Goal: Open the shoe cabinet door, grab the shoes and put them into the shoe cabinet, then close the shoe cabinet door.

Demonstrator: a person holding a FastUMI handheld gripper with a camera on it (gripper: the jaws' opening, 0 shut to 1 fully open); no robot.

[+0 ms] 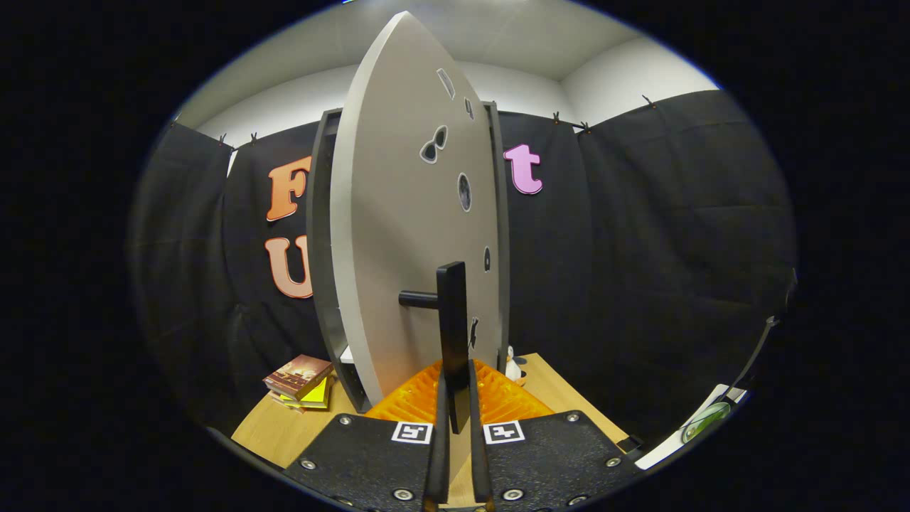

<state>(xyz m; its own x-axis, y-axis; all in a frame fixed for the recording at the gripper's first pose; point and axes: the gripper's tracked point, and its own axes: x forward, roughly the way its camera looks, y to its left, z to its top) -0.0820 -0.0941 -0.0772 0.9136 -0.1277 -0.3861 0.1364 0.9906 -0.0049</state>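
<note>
The shoe cabinet's grey door (398,213) stands swung out toward me, nearly edge-on, with small stickers on its face. Behind it shows the dark cabinet frame (321,235). A black vertical bar handle (452,313) sticks out from the door on a short peg. My gripper (455,380) is shut on the lower part of this handle, and both fingers (501,398) press against the bar from either side. The cabinet's inside is hidden by the door.
The cabinet stands on a wooden table (284,434). A small stack of books (298,378) lies left of the cabinet's base. A little white figure (512,366) sits to the right of the door. A white board with a green round object (704,421) lies far right.
</note>
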